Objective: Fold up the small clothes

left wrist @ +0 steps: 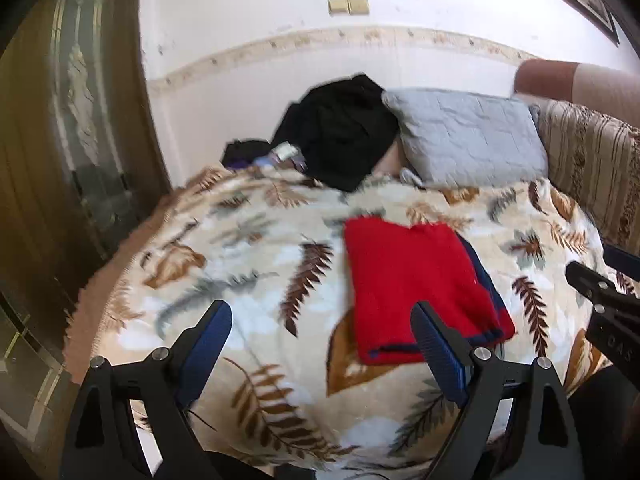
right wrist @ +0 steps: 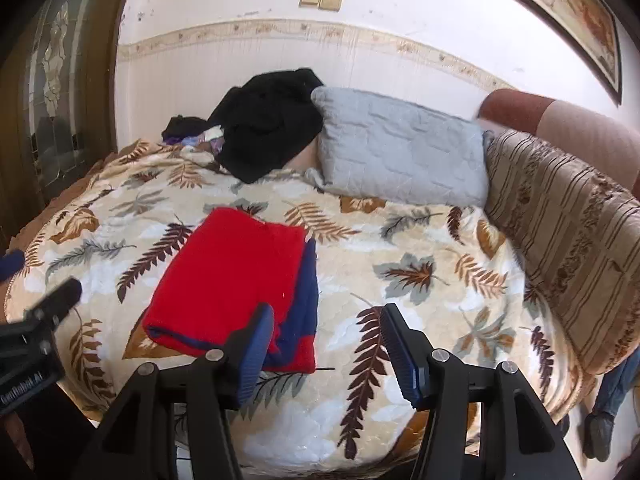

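Note:
A red garment with navy trim (left wrist: 416, 284) lies folded into a rectangle on the leaf-patterned blanket (left wrist: 248, 264); it also shows in the right wrist view (right wrist: 236, 280). My left gripper (left wrist: 322, 320) is open and empty, raised above the blanket, its right finger over the garment's near edge. My right gripper (right wrist: 326, 320) is open and empty, held just right of the garment's near corner. Each gripper shows at the edge of the other's view.
A black pile of clothes (right wrist: 268, 124) and a grey pillow (right wrist: 400, 148) lie at the bed's far side against the wall. A striped sofa back (right wrist: 568, 240) runs along the right. A wooden door (left wrist: 60, 140) stands at the left.

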`<state>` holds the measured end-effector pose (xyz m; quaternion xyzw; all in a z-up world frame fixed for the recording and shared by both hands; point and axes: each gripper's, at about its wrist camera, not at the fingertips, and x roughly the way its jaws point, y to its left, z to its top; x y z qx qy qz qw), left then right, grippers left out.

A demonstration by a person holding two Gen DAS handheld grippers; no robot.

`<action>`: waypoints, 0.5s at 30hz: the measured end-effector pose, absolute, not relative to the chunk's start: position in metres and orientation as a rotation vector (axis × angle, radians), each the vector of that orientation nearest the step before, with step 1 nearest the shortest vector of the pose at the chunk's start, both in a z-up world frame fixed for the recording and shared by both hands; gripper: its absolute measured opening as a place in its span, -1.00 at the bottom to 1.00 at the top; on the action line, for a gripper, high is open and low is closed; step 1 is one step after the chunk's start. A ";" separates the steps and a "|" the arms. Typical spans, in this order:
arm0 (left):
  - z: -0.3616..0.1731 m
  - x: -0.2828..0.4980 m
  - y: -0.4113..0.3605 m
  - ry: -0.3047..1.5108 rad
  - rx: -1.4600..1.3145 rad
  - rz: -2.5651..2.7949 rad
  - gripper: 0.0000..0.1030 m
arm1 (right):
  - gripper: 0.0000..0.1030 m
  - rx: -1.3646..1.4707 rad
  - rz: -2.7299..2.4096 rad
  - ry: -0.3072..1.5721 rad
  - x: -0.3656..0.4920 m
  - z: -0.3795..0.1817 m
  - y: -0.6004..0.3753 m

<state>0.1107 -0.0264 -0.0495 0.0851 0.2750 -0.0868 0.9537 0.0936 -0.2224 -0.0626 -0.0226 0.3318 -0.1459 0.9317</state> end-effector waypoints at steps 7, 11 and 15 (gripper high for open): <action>-0.020 0.085 -0.026 0.481 0.200 -0.153 0.77 | 0.17 -0.014 -0.303 0.652 0.074 -0.044 -0.219; -0.009 0.076 -0.027 0.460 0.211 -0.146 0.78 | 0.17 -0.003 -0.302 0.634 0.063 -0.034 -0.216; 0.003 0.067 -0.026 0.441 0.204 -0.136 0.79 | 0.17 0.009 -0.308 0.618 0.054 -0.024 -0.215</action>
